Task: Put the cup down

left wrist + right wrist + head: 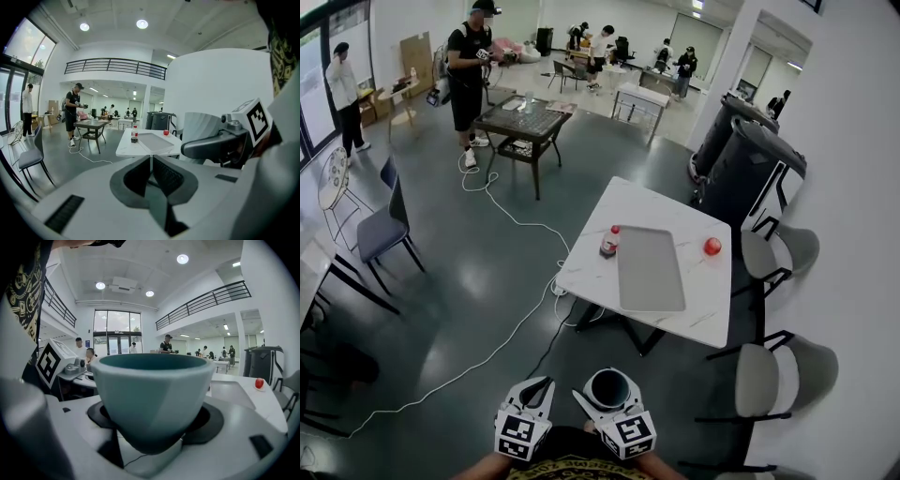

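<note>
My right gripper [602, 401] is shut on a pale teal cup [609, 387], held upright near my body at the bottom of the head view. In the right gripper view the cup [151, 394] fills the middle, its dark inside facing up. My left gripper [542, 392] hangs beside it, jaws closed together with nothing between them; its pads [140, 176] meet in the left gripper view. Ahead stands a white table [703, 300] with a grey tray [649, 269] on it, well beyond both grippers.
On the table stand a small red-capped bottle [608, 243] and a red ball [712, 247]. Grey chairs [764, 373] line its right side. A white cable [502, 342] trails over the dark floor. People stand by a dark table [523, 122] far off.
</note>
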